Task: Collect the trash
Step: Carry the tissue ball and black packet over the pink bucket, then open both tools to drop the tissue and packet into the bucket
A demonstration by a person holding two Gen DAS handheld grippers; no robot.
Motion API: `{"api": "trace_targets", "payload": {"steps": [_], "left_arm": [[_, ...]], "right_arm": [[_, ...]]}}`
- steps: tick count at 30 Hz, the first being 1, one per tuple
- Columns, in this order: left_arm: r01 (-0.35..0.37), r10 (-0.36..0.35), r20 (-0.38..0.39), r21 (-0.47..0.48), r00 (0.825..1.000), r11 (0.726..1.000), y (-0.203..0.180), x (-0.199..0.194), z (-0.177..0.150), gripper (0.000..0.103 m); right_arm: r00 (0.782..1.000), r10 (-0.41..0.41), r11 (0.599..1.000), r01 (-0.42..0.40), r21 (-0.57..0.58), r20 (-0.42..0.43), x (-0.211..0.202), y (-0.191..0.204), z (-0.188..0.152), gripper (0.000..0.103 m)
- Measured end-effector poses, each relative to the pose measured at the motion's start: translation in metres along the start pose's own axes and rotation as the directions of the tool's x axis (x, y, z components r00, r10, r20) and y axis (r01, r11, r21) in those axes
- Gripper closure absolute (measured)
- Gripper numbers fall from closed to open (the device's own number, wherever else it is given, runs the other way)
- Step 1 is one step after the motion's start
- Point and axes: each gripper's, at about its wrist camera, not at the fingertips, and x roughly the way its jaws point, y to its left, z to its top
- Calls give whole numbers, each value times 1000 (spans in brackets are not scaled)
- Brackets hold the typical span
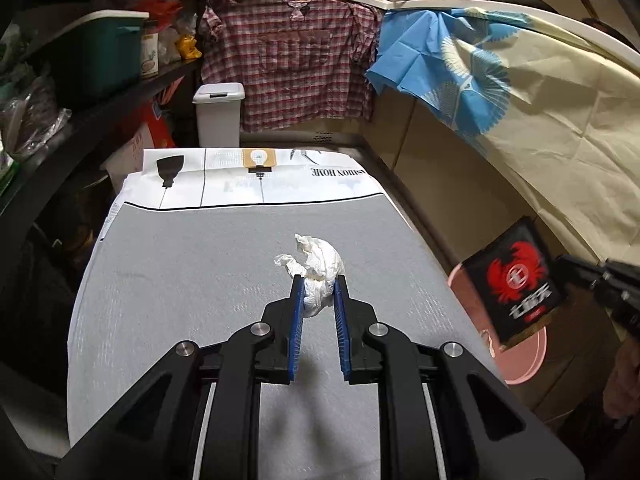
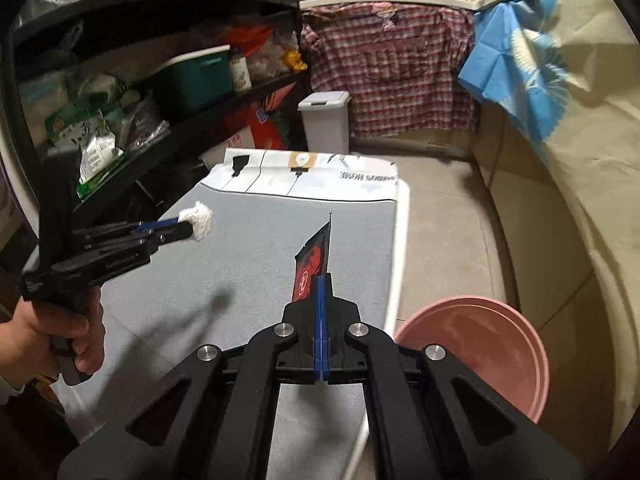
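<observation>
A crumpled white tissue (image 1: pixel 320 268) is pinched between the blue pads of my left gripper (image 1: pixel 319 280), held above the grey mat (image 1: pixel 180 280). From the right wrist view the same tissue (image 2: pixel 199 221) shows at the tip of the left gripper (image 2: pixel 188 229), gripped by a hand (image 2: pixel 60 336). My right gripper (image 2: pixel 323 280) is shut on a flat black wrapper with a red emblem (image 2: pixel 314 258), which stands edge-on above the mat (image 2: pixel 240 272). In the left wrist view that wrapper (image 1: pixel 516 280) hangs over the pink basin (image 1: pixel 524 360), right gripper (image 1: pixel 560 268) at the edge.
The pink basin (image 2: pixel 480 344) sits on the floor right of the low table. A white lidded bin (image 1: pixel 219 114) stands beyond the table's far end. Dark shelves (image 2: pixel 160 92) packed with bags and boxes run along the left. Cloths (image 1: pixel 288 60) drape the counter behind.
</observation>
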Motion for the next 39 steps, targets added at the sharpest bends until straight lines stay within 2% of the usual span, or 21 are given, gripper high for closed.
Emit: {"api": "trace_targets", "payload": {"steps": [8,13,26,30,39], "left_arm": [[-6,6,-13,38,1000,999,-33,-12,-20,88],[16,-15,-24,52,1000,999,-56,-15,-27,88],[76,-72,-43,106,996,991,-108,-4,-29,88],[119,-114,-55,105,992,987,-124,5,-25,88],[211,-202,-72,141,977,967,-169,24,-15,88]], "right_arm": [[998,-40,998,38,51,44,-44,-32,-18,103],[996,-72,993,66,95,54,-55,-53,-28,103],[988,-148,968,135,214,44,-55,-95,-41,103],[982,-185,954,172,245,33,-52,-108,-43,103],[971,-238,944,231,237,1,-43,-117,-47,103]]}}
